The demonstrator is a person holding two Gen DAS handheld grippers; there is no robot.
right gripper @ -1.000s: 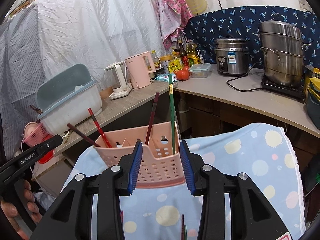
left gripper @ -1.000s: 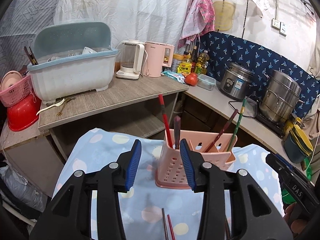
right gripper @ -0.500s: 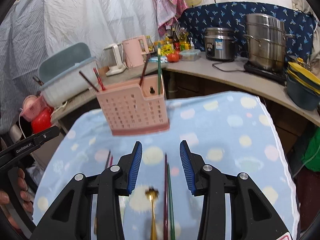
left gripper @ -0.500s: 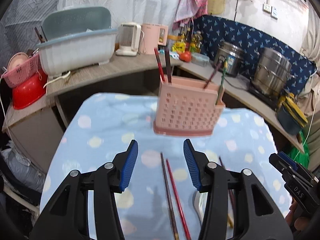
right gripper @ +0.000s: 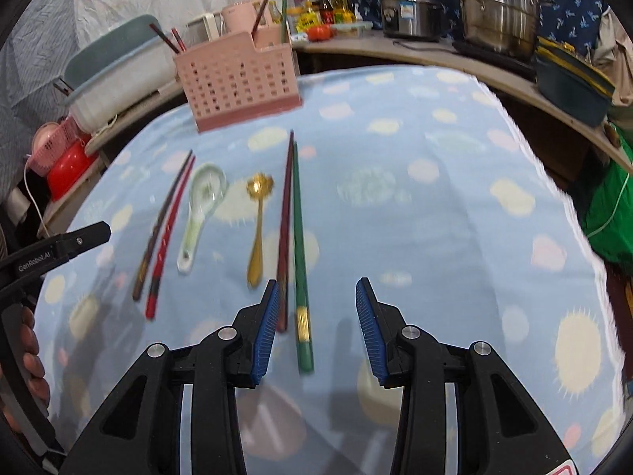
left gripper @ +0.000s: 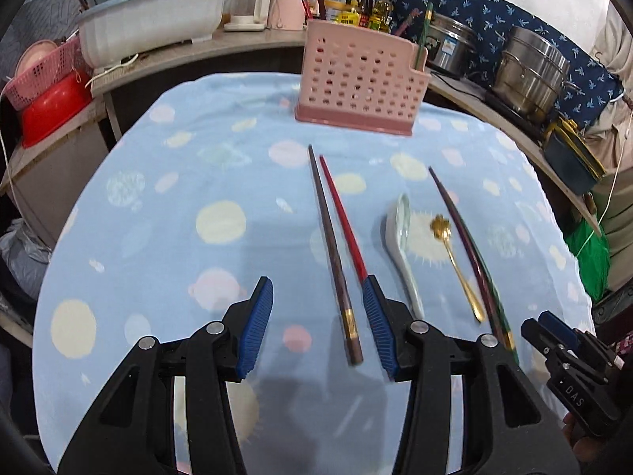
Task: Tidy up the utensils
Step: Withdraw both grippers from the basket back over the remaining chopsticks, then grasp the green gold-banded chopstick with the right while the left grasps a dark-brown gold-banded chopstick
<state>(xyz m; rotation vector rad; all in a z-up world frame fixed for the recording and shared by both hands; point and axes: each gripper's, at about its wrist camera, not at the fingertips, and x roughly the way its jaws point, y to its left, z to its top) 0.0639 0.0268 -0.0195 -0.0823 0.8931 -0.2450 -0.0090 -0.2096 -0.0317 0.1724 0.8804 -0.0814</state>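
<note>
A pink perforated utensil holder stands at the far side of the blue dotted cloth, with several chopsticks upright in it. On the cloth lie a brown chopstick and a red chopstick, a white ceramic spoon, a gold spoon, a dark red chopstick and a green chopstick. My left gripper hovers open over the brown chopstick's near end. My right gripper is open, with the green chopstick's near end between its jaws, untouched.
A counter curves behind the table with a lidded dish rack, kettles, bottles, a rice cooker and steel pots. A red basin and pink basket sit at the left. A green bag hangs past the right edge.
Both grippers have dropped and tilted down toward the cloth. The holder now looks farther off, and the loose utensils have come into full view. The left jaws stand slightly wider.
</note>
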